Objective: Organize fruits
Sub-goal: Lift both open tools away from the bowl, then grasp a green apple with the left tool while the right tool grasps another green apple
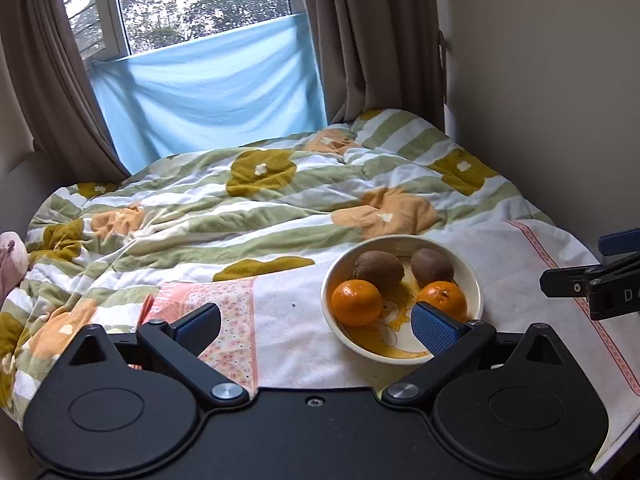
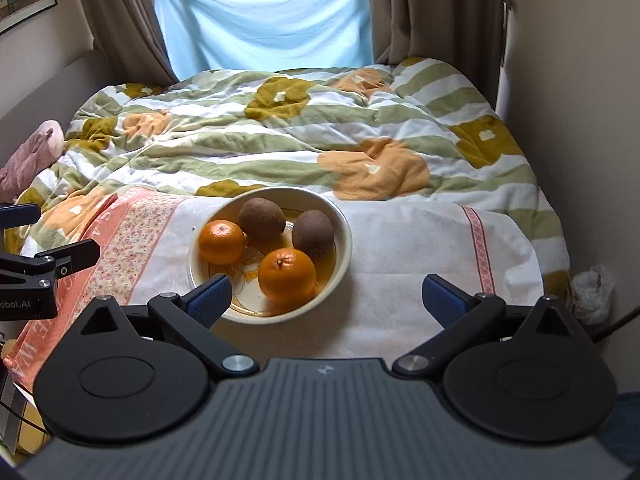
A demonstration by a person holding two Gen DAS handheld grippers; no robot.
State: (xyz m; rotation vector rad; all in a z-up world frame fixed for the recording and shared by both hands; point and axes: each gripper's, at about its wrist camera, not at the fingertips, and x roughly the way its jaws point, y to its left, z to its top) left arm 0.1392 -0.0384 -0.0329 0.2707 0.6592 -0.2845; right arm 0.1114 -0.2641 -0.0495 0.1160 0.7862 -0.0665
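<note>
A cream bowl (image 1: 474, 280) (image 2: 340, 256) sits on a white towel on the bed. It holds two oranges (image 1: 355, 302) (image 2: 286, 277) and two brown kiwis (image 1: 380, 270) (image 2: 262, 218). My left gripper (image 1: 316, 326) is open and empty, just left of and in front of the bowl, its right pad (image 1: 434, 328) over the near rim. My right gripper (image 2: 326, 296) is open and empty, in front of the bowl, its left pad (image 2: 210, 298) over the near rim. Each gripper shows at the edge of the other's view.
The towel (image 2: 400, 248) has a pink flowered band (image 2: 128, 248) at its left end. A green, white and orange quilt (image 2: 280, 128) covers the bed behind. A wall runs along the right (image 2: 592, 120). Curtains and a blue cloth (image 2: 264, 16) hang at the window.
</note>
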